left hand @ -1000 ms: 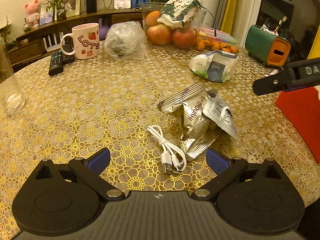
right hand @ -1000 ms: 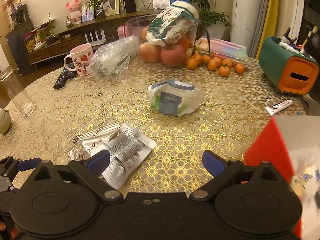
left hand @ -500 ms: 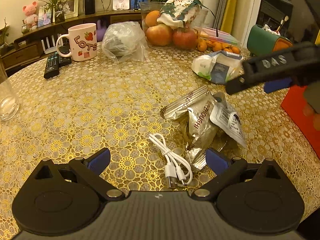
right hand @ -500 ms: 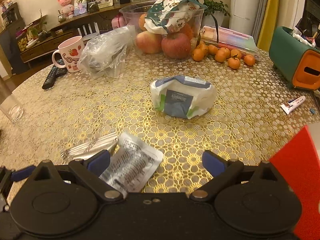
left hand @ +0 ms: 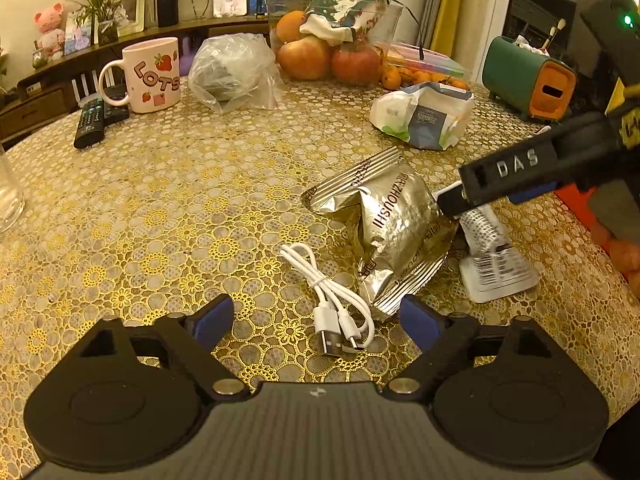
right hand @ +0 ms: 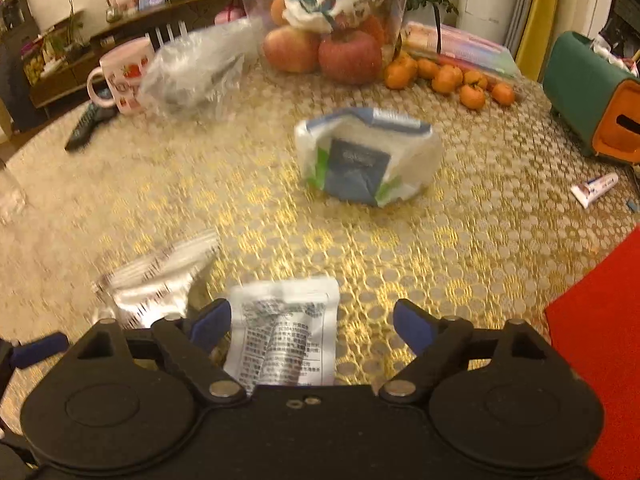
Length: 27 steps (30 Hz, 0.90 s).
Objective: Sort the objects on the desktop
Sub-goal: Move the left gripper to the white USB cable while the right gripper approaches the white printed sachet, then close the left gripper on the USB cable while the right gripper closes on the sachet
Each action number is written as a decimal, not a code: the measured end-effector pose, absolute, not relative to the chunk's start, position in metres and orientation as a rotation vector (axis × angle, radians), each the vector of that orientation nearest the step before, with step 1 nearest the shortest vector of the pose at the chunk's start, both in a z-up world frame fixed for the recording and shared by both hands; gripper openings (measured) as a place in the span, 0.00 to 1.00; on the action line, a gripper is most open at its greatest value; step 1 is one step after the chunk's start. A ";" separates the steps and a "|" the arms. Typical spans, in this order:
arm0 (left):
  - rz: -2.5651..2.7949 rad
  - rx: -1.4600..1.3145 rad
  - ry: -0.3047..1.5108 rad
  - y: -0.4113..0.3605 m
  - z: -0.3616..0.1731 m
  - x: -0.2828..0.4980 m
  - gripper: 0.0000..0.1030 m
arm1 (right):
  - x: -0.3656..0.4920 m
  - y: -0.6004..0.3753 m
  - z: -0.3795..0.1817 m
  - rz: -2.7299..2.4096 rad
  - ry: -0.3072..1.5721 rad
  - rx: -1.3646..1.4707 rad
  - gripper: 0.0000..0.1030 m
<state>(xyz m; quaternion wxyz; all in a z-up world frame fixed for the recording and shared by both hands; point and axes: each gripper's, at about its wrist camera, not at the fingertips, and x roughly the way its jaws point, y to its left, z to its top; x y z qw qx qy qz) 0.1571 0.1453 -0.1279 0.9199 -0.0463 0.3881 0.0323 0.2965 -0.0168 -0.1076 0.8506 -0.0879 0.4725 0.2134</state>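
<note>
Round table under a gold lace-pattern tablecloth (left hand: 168, 208), warm indoor light. Left gripper (left hand: 316, 320) points down at a coiled white USB cable (left hand: 334, 300); jaws wide but closing, the cable's plug ends lie between the blue pads (left hand: 212, 316), pads not touching it. Just right of the cable, touching its loop or nearly so, a crumpled silver foil snack bag (left hand: 396, 224). Right gripper (right hand: 312, 326) comes in from the right side of the left view, one black finger (left hand: 508, 176) marked "DAS" over the foil bag's right edge. Its jaws are also wide and closing; a flat white printed sachet (right hand: 286, 332) lies on the cloth between them, nearer the left pad, no contact visible. Right view is motion-blurred. Farther back: a white and blue wet-wipes pack (right hand: 364, 160), a clear plastic bag (left hand: 232, 68) with something dark inside, a pink strawberry mug (left hand: 154, 74), remote controls (left hand: 90, 126), a glass fruit bowl (left hand: 340, 40) with apples, small oranges (right hand: 452, 78), a green and orange holder (left hand: 528, 76), a small tube (right hand: 594, 188). Red surface (right hand: 600, 340) at the right table edge.
</note>
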 end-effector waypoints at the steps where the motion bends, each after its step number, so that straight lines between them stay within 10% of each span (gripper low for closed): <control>1: 0.066 -0.092 0.794 0.145 -0.128 0.157 0.83 | 0.295 -0.019 -0.109 0.448 0.998 -0.185 0.85; 16: 0.050 -0.054 0.773 0.136 -0.128 0.155 0.66 | 0.276 -0.026 -0.110 0.521 0.972 -0.230 0.89; 27: 0.042 -0.060 0.748 0.141 -0.127 0.152 0.33 | 0.272 -0.033 -0.119 0.553 1.005 -0.219 0.80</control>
